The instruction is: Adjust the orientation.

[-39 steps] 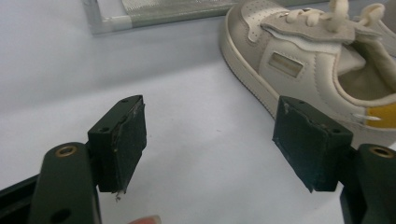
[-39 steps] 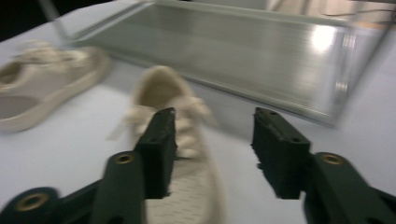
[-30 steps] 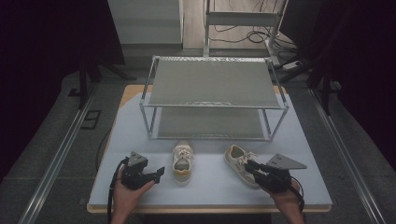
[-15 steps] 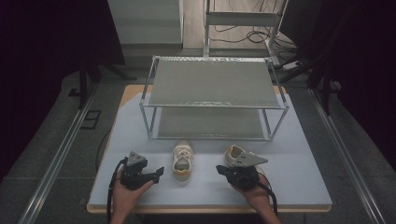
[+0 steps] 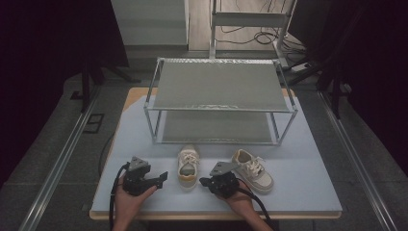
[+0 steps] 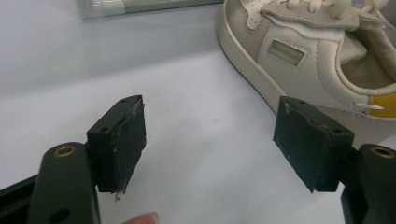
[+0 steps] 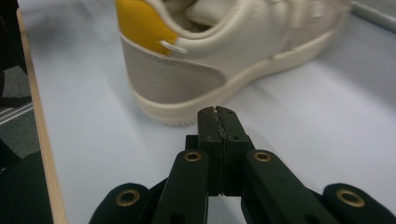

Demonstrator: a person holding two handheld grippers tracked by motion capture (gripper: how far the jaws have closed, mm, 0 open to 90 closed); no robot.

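Shoe (image 5: 188, 166) between my two grippers on the table (image 5: 308, 192), toe to the rack (image 5: 221, 103), heel toward me. My left gripper (image 5: 162, 177), jaws wide and empty, points at its heel side; my right gripper (image 5: 204, 182), jaws pressed together on nothing, sits just behind the yellow heel tab (image 7: 142, 21). Both are about equally near. A second shoe (image 5: 253, 170) lies right of my right hand. Motion blur softens the right gripper view.

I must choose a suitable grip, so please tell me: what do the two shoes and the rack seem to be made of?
Left shoe: seemingly smooth cream leather or imitation, with stitched, perforated panels, a matte grey suede-like heel band and a yellow heel tab. Right shoe: looks like its pair, though detail is small. Rack: probably metal; thin silvery bars framing two grey shelves that look like mesh.
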